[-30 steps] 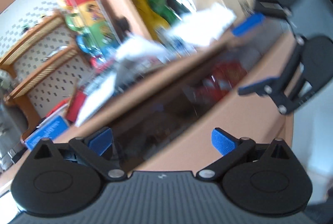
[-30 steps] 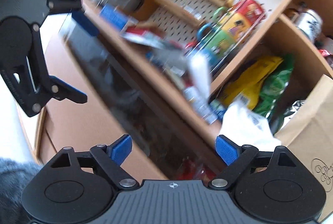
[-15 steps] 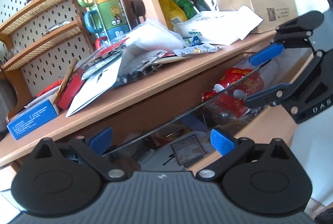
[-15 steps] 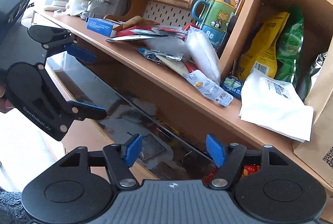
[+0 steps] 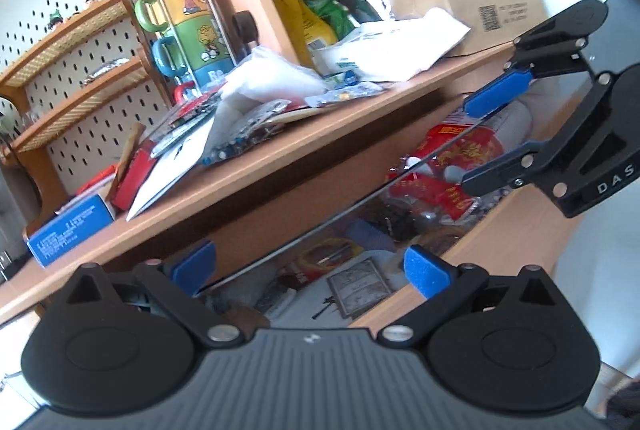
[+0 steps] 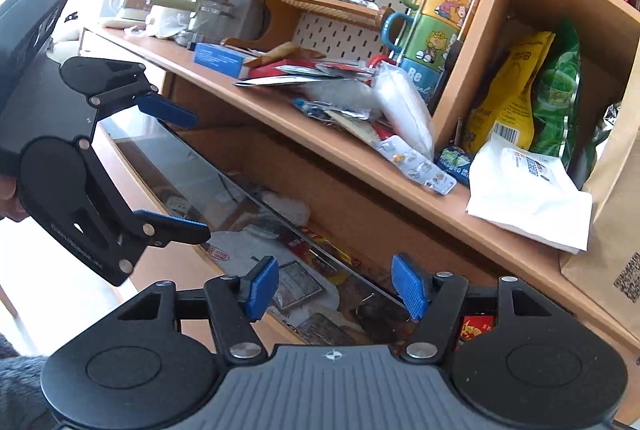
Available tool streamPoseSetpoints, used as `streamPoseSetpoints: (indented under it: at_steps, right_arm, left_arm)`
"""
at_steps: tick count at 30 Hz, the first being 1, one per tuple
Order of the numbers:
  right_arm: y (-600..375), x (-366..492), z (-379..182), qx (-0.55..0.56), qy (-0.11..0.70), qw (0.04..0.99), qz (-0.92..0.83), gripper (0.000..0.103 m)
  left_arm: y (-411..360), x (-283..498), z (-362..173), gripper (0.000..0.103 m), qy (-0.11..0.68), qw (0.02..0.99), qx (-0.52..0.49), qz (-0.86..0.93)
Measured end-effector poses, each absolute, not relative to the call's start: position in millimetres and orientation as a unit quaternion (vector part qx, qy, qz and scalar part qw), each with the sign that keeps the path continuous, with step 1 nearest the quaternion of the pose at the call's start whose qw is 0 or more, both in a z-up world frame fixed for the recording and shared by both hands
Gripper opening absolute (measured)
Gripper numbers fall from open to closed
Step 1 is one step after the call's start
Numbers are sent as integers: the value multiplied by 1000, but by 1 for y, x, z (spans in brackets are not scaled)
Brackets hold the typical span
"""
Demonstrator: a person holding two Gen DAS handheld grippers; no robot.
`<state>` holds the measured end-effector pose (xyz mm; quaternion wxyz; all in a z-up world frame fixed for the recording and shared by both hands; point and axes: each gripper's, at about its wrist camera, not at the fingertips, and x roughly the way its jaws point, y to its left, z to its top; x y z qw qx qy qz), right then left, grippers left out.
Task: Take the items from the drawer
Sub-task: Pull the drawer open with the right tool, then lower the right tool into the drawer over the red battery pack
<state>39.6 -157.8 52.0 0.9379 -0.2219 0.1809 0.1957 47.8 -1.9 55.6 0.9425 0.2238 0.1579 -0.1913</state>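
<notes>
While the drawer [image 5: 520, 226] stands open and full, left gripper [image 5: 310, 272] and right gripper [image 6: 334, 284] hover above, jaws apart, empty; next means closing on one item.

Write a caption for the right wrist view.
Both open grippers, right and left, poised over the open drawer below a cluttered shelf.

Each gripper, left gripper [image 5: 310, 272] and right gripper [image 6: 334, 288], has a grey ribbed body flanked by 2 round black discs, with black linkage arms joined by silver screws. The 2 fingers carry blue textured pads [image 6: 408, 290]. White lettering "DAS" marks the right gripper's black side plate [image 5: 612, 186].
</notes>
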Motion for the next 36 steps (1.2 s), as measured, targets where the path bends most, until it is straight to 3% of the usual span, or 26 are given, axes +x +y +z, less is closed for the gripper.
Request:
streamPoseSetpoints:
  at_steps: [3, 5, 6, 10, 14, 22, 23, 30, 32, 36]
  right_arm:
    - [-157, 22, 54, -246, 186, 926, 217, 62]
    - [-166, 20, 69, -222, 211, 918, 251, 50]
    - [-170, 20, 76, -210, 224, 914, 266, 50]
    - [-183, 55, 92, -169, 261, 909, 279, 60]
    - [-195, 91, 107, -128, 298, 900, 290, 61]
    - [-211, 137, 119, -61, 361, 878, 309, 59]
    - [-209, 135, 114, -71, 374, 873, 305, 54]
    - [-197, 119, 89, -96, 423, 841, 323, 49]
    - [-194, 116, 86, -91, 433, 833, 331, 36]
    - [-192, 111, 88, -80, 443, 823, 346, 23]
  left_arm:
    - [6, 35, 66, 101, 184, 930, 220, -229]
    - [10, 30, 79, 103, 194, 921, 212, -265]
    - [12, 26, 88, 103, 186, 919, 215, -272]
    - [24, 24, 127, 103, 149, 924, 217, -279]
    - [27, 59, 147, 103, 187, 915, 198, -298]
    - [35, 96, 116, 103, 277, 906, 179, -264]
    - [38, 95, 112, 103, 282, 907, 179, -255]
    - [56, 90, 90, 103, 300, 925, 119, -203]
    - [59, 94, 88, 102, 321, 921, 88, -204]
    - [59, 92, 88, 95, 331, 914, 78, -219]
